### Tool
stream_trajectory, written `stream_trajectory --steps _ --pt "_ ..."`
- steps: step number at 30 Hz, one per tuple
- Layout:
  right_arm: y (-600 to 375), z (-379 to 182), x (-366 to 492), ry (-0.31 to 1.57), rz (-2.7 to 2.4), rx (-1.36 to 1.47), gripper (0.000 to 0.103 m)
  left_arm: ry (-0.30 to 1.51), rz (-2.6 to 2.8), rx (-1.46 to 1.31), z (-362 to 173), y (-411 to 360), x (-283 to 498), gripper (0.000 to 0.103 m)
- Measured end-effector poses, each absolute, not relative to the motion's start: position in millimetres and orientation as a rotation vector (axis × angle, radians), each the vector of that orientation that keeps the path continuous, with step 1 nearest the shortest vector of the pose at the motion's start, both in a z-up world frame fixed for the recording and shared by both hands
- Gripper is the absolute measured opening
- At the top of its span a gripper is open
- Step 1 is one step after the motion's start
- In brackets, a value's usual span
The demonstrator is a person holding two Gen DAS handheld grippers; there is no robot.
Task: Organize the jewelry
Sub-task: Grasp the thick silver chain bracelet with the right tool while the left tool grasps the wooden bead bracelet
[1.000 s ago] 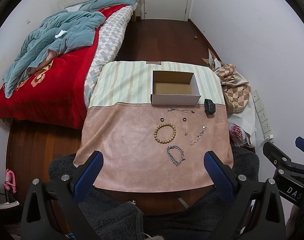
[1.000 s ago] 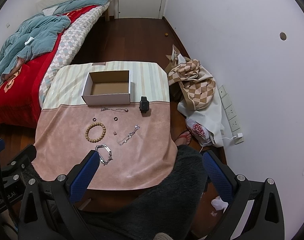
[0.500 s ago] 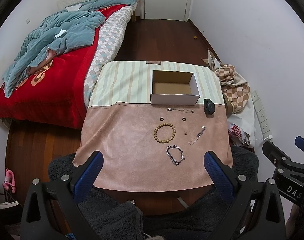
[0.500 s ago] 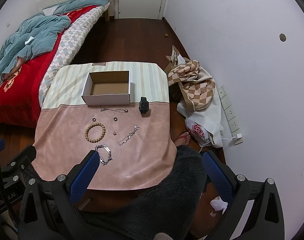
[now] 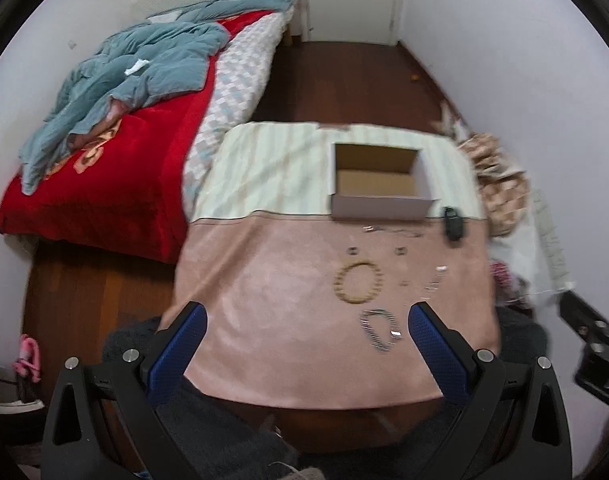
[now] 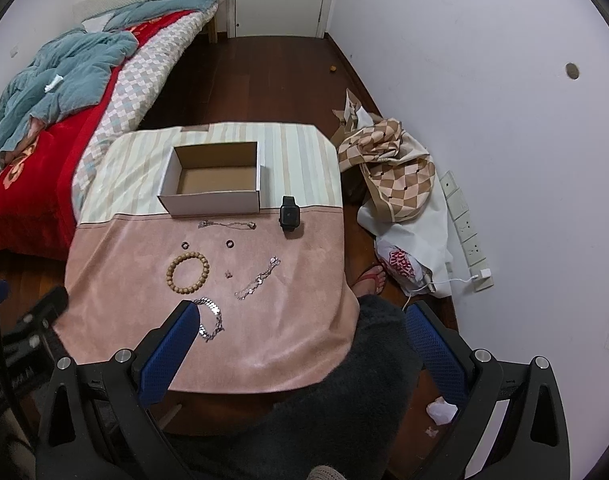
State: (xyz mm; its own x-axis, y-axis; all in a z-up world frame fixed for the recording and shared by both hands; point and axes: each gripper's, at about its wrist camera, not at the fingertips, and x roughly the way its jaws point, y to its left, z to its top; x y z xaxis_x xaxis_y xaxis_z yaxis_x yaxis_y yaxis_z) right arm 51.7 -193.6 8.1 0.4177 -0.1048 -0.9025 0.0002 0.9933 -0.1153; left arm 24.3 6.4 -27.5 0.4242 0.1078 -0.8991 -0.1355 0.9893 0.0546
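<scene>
An open, empty cardboard box stands at the back of a small cloth-covered table. In front of it lie a thin chain, two small dark rings, a wooden bead bracelet, a tiny stud, a silver link bracelet, a silver chain bracelet and a black smartwatch. My left gripper and right gripper are both open and empty, held above the table's near edge.
A bed with a red blanket and teal duvet stands to the left. Checked bags and a plastic bag lie on the floor by the right wall. A dark fleece garment is below the grippers.
The left wrist view has shifted, is now blurred, and sits closer to the table; the jewelry appears further right in it. The right gripper has barely moved. Both stay open.
</scene>
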Motion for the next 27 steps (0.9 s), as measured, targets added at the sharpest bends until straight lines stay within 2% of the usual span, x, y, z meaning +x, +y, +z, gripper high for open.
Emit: stream_trajectory --steps 8,11,15,17,22,23,25,26,27 --pt "-169.3 -110.9 100.9 1.311 0.0 -0.147 0.103 1.278 0.236 0.098 -135.6 25.5 62.7 0.103" --pt "-155.4 -161.8 111.1 1.394 0.046 -0.144 0.098 1.349 0.259 0.116 -175.5 34.4 69.6 0.103" --pt "-139.1 -219.8 110.7 1.488 0.072 -0.125 0.081 1.41 0.29 0.107 -210.9 45.4 70.3 0.103" --pt "-133.4 -241.4 109.4 1.521 0.084 -0.101 0.077 1.438 0.3 0.099 -222.2 50.0 67.7 0.103" --pt "-119.4 -269.2 102.2 1.546 0.121 -0.087 0.063 1.469 0.313 0.095 -236.7 55.5 64.1 0.103" --pt "-116.4 -272.7 100.9 1.545 0.126 -0.092 0.055 1.471 0.312 0.095 -238.0 55.8 65.2 0.103" --pt "-111.3 -272.4 96.9 1.514 0.124 -0.114 0.047 1.469 0.311 0.098 -239.9 55.6 67.0 0.103" --pt "-108.2 -271.9 94.8 1.498 0.131 -0.12 0.038 1.468 0.31 0.099 -239.9 56.7 69.5 0.103" --pt "-105.5 -272.2 93.5 1.486 0.137 -0.126 0.021 1.463 0.305 0.099 -239.4 56.8 70.9 0.103"
